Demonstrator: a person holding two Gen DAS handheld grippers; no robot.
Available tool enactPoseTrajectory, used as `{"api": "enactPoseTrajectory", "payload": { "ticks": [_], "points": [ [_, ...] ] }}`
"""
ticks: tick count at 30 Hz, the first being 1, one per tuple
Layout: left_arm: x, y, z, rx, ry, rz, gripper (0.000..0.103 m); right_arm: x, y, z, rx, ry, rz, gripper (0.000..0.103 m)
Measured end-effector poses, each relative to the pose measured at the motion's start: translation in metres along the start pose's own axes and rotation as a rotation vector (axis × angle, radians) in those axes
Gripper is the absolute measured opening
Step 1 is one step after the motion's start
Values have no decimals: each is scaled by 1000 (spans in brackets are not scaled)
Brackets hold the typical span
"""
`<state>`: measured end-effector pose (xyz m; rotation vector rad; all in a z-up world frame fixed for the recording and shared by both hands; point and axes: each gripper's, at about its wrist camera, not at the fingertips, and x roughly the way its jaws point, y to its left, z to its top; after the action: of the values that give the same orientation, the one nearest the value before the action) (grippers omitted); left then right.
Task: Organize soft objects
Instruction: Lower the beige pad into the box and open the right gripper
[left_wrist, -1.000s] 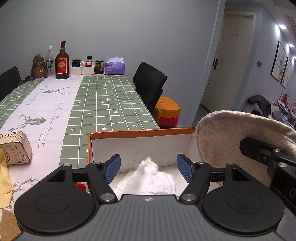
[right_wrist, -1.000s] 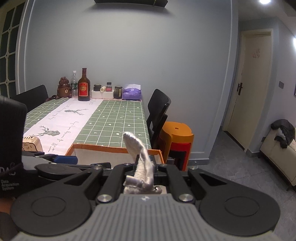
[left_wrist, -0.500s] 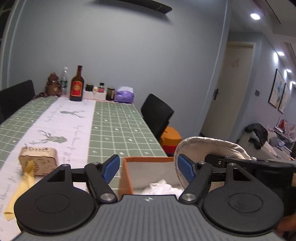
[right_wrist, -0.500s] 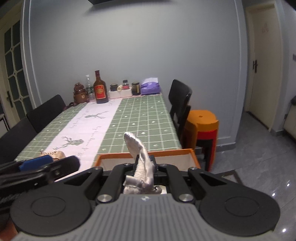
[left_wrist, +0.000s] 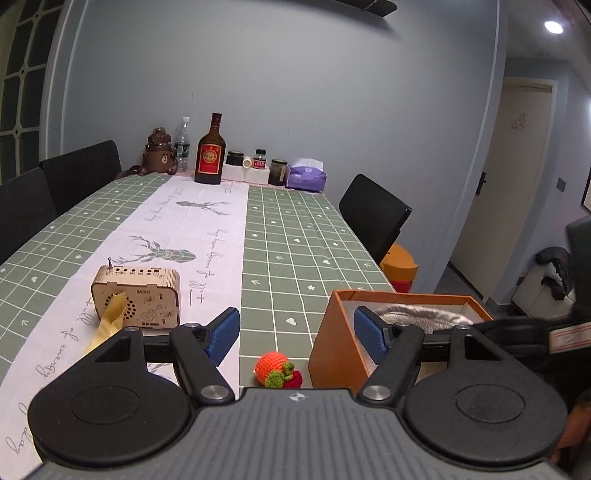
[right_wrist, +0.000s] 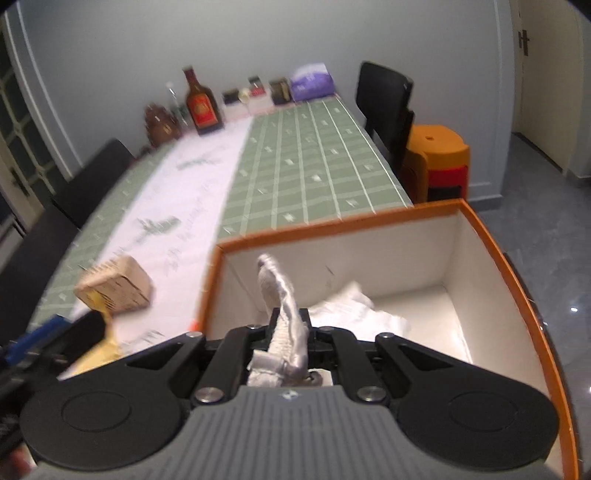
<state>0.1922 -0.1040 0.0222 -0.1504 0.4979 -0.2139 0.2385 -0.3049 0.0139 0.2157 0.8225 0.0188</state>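
An orange box (left_wrist: 338, 332) with a white inside (right_wrist: 424, 236) stands at the table's near right edge. My right gripper (right_wrist: 288, 332) is shut on a beige plush item (right_wrist: 282, 295) and holds it over the box; the plush also shows inside the box rim in the left wrist view (left_wrist: 417, 317). A white crumpled cloth (right_wrist: 358, 310) lies on the box floor. My left gripper (left_wrist: 295, 332) is open and empty, left of the box. A crocheted orange, green and red fruit toy (left_wrist: 275, 369) lies on the tablecloth between its fingers.
A wooden radio box (left_wrist: 136, 295) with a yellow cloth (left_wrist: 107, 328) draped on it sits to the left. Bottles and jars (left_wrist: 210, 155) and a purple tissue pack (left_wrist: 306, 175) stand at the far end. Black chairs (left_wrist: 373, 218) and orange stools (right_wrist: 436, 158) flank the table.
My left gripper has moved left, away from above the box, and now faces the fruit toy. My right gripper has tilted down over the box, bringing the plush into it.
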Motion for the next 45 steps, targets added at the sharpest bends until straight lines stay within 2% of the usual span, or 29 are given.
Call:
{"api": "enactPoseTrajectory", "payload": {
  "ticks": [6, 9, 10, 11, 13, 15, 18, 19, 20, 21, 22, 23, 26, 30, 35, 45],
  "points": [
    [2, 2, -3, -10, 20, -7, 83, 33, -10, -7, -122, 82, -153, 6],
    [2, 2, -4, -6, 24, -7, 83, 41, -9, -8, -206, 123, -191, 14],
    [2, 2, -5, -3, 26, -5, 83, 40, -5, -9, -270, 122, -216, 28],
    [2, 2, -5, 1, 26, -5, 83, 38, 1, -11, -342, 110, -258, 54],
    [0, 3, -7, 8, 24, -5, 83, 28, 8, -14, -437, 60, -335, 73],
    [-2, 5, -7, 8, 20, -1, 83, 14, 11, -15, -487, 14, -355, 70],
    [-3, 10, -7, -11, 14, 3, 83, -7, 9, -12, -476, -9, -285, 65],
    [-4, 12, -8, -16, 13, 1, 83, -12, 10, -12, -482, -10, -249, 54],
    [-4, 13, -8, -19, 14, -1, 83, -14, 12, -14, -501, 2, -223, 38],
    [-4, 14, -9, -21, 17, -2, 83, -13, 15, -16, -525, 32, -205, 31],
    [-4, 15, -11, -22, 18, -2, 83, -10, 17, -19, -539, 67, -204, 20],
    [-4, 16, -12, -25, 18, -2, 83, -3, 20, -23, -540, 112, -218, 16],
    [-6, 25, -15, -71, 6, -3, 83, 13, 22, -29, -537, 168, -273, 14],
    [-4, 44, -18, -129, 6, -2, 83, 32, 22, -21, -516, 219, -265, 8],
    [1, 59, -21, -127, 12, 27, 83, 72, 22, -18, -477, 333, -257, 4],
    [2, 79, -26, -139, 22, 65, 83, 90, 26, -6, -410, 329, -271, 2]
  ]
}}
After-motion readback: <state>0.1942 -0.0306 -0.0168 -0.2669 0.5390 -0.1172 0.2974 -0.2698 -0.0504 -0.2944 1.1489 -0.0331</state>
